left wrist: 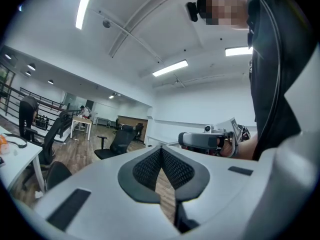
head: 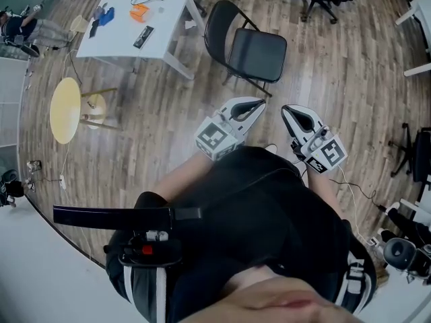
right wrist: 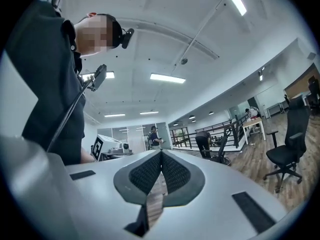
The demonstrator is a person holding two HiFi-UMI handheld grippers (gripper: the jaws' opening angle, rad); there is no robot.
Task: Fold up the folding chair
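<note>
Since the left claw point(head: 260, 103) and the right claw point(head: 287, 110) are both sitting clenched with nothing between their jaws, no grip is happening yet, and this is looking like the approach step. Both are pointing level, side by side near the person's waist, tips aiming toward the chair point(head: 254, 52). That chair is standing fully open on the floor point(head: 323, 73), well apart from the claws and just beside the white counter point(head: 172, 19). Next, the person is probably needing to step closer, release a claw, and take the seat's front edge to swing it up toward the backrest.
</note>
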